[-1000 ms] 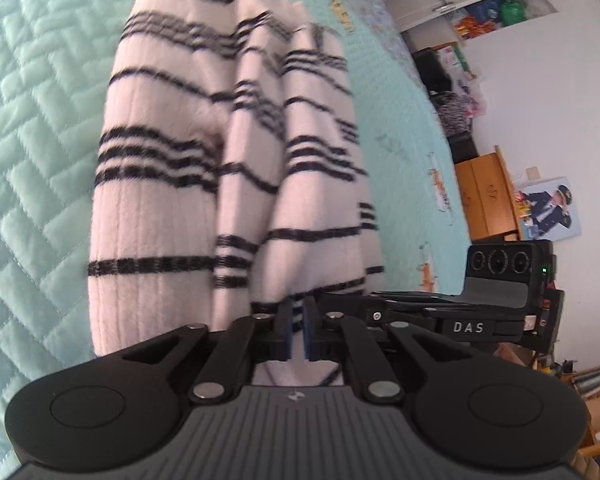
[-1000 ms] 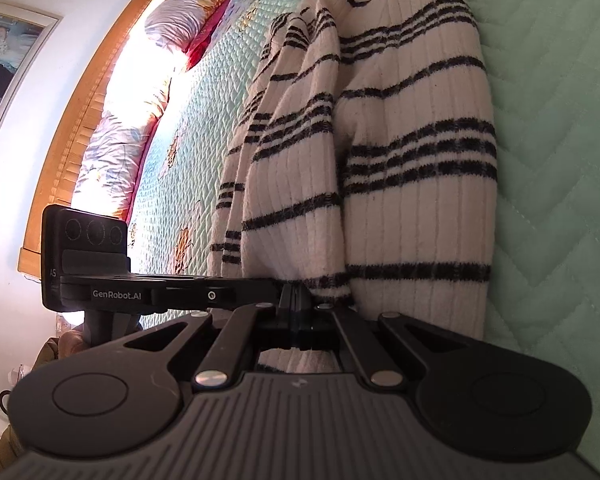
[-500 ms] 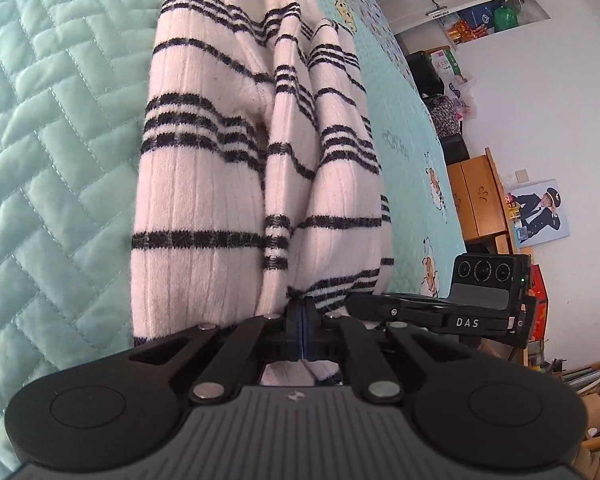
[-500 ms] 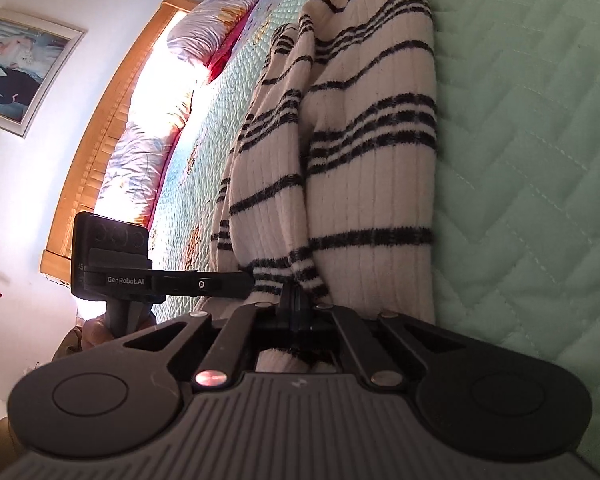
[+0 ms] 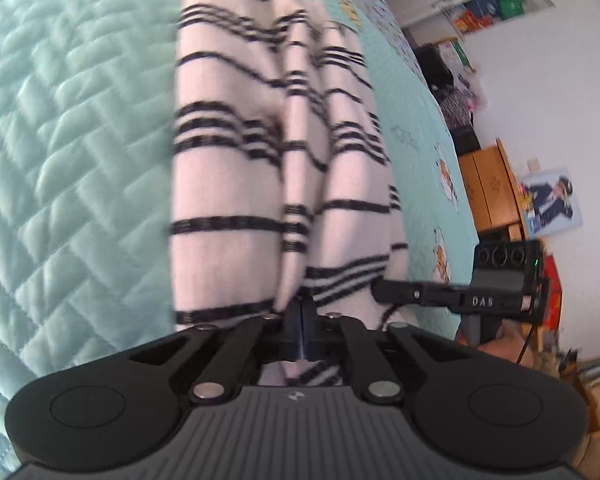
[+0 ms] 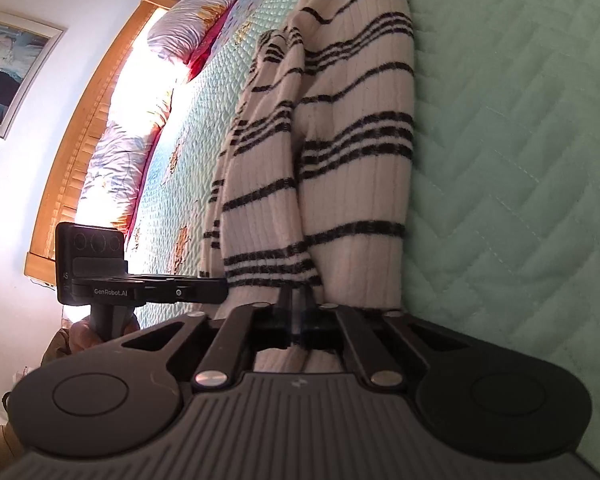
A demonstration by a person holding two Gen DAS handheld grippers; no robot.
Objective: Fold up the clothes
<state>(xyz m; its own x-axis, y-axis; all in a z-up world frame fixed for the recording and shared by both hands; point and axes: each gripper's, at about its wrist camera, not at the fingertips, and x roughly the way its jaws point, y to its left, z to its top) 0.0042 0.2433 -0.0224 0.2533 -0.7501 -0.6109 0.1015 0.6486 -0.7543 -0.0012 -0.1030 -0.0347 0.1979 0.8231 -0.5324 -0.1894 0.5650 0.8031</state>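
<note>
My left gripper [image 5: 302, 304] has its jaws drawn together on the near hem of the sweater [image 5: 236, 184], a thin fold of knit caught between the pads. My right gripper [image 6: 298, 292] is likewise pinched tight on that same near edge, the fabric bunching up just in front of its fingertips. Each tool shows in the other's view: the right one juts in sideways from the right edge of my left camera, touching the hem beside my own tips, and the left one comes in from the left of my right camera, a hand [image 6: 88, 330] wrapped round its handle.

The sweater is a cream ribbed knit with black stripes, some single, some in bands of three. It stretches away from both grippers in a long narrow shape, gathered into lengthwise folds with a deep crease running down its middle. In the left view it is blurred. It lies on a pale green quilted bedspread [image 6: 520, 160] stitched in a herringbone pattern, with small cartoon prints on the part of the cover beyond the sweater.

Further out in the right view I see patterned pillows [image 6: 192, 28] against a wooden headboard [image 6: 84, 128], washed out by strong light, and a framed picture [image 6: 8, 72] on the wall. In the left view there is a wooden cabinet [image 5: 488, 188], a poster [image 5: 552, 200] on the white wall and cluttered shelves [image 5: 480, 4] above. Nothing lies between my grippers and the cloth.
</note>
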